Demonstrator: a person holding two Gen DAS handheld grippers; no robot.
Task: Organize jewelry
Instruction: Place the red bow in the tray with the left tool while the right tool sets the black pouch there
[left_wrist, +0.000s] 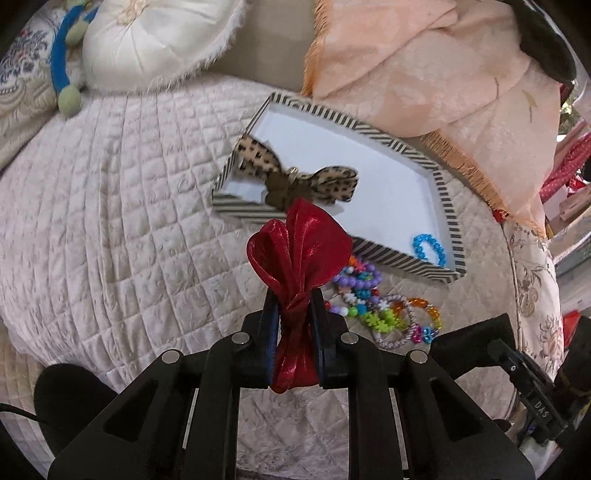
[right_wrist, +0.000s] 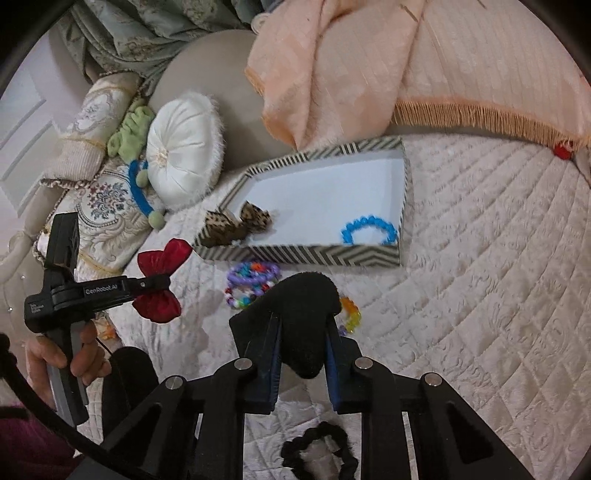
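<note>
"GenRobot.AI" marks the left gripper (right_wrist: 157, 284), jaws clamping a red bow (left_wrist: 299, 254); right gripper (right_wrist: 303, 325) jaws pinch black velvet bow (right_wrist: 306, 299).

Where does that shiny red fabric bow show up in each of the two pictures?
Left wrist view: shiny red fabric bow at centre, pinched in the left claw.
Right wrist view: at the left edge, below the box's near-left corner.
Shared landmark: the striped shallow cardboard box holding a blue bead bracelet.

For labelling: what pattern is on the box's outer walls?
Black-and-cream diagonal stripes on the box, clearest in the right wrist view.
</note>
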